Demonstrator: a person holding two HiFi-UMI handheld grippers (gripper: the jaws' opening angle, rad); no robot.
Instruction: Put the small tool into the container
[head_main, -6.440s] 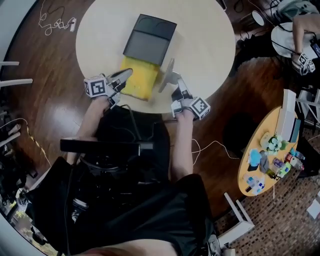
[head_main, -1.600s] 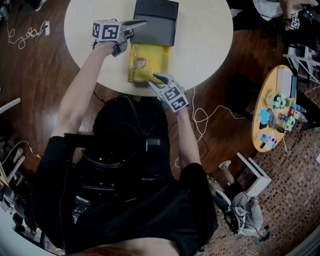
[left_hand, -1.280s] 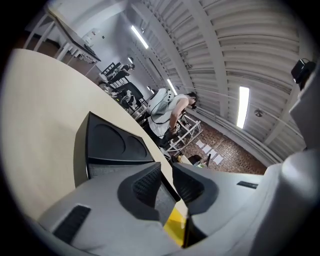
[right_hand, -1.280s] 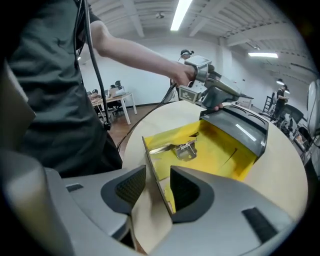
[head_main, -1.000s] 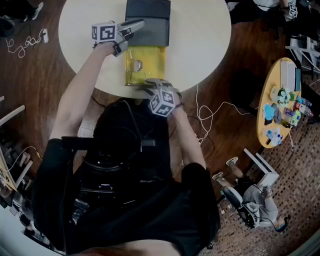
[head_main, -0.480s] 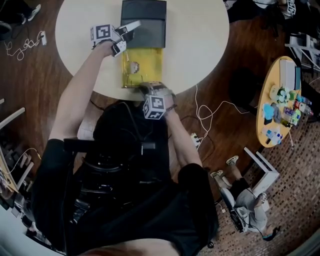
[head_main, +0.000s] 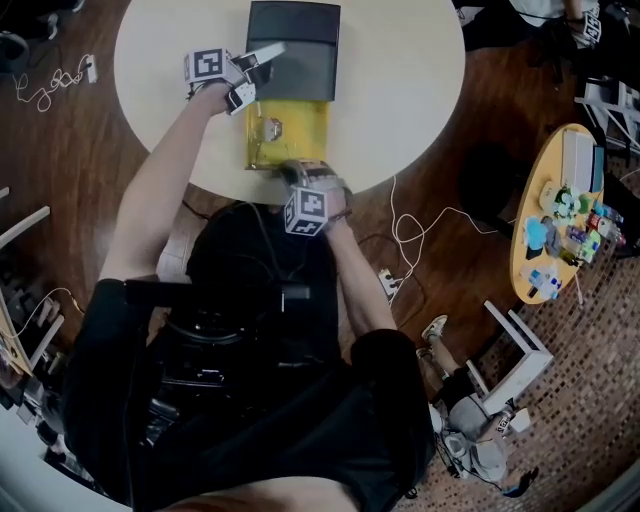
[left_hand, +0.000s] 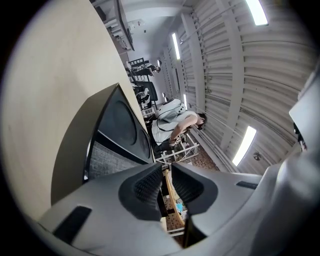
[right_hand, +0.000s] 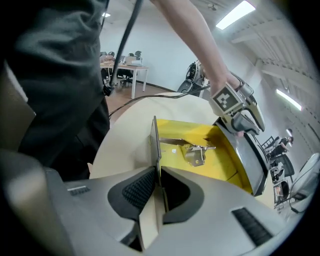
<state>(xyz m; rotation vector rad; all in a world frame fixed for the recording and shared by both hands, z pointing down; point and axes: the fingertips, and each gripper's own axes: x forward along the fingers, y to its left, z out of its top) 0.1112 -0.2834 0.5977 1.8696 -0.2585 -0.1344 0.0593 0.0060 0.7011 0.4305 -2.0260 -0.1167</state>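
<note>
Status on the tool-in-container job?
Done: small metal tool lies inside the yellow container. In hand: right gripper has just closed its jaws on the near wall; left gripper seems clamped on the dark lid. Left: let go, perhaps shut the lid.

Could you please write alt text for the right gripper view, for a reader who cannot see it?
The right gripper, whose jaws have just been closing, pinches the thin near wall of an open yellow container on a pale round table. A small metal tool lies inside the container.
</note>
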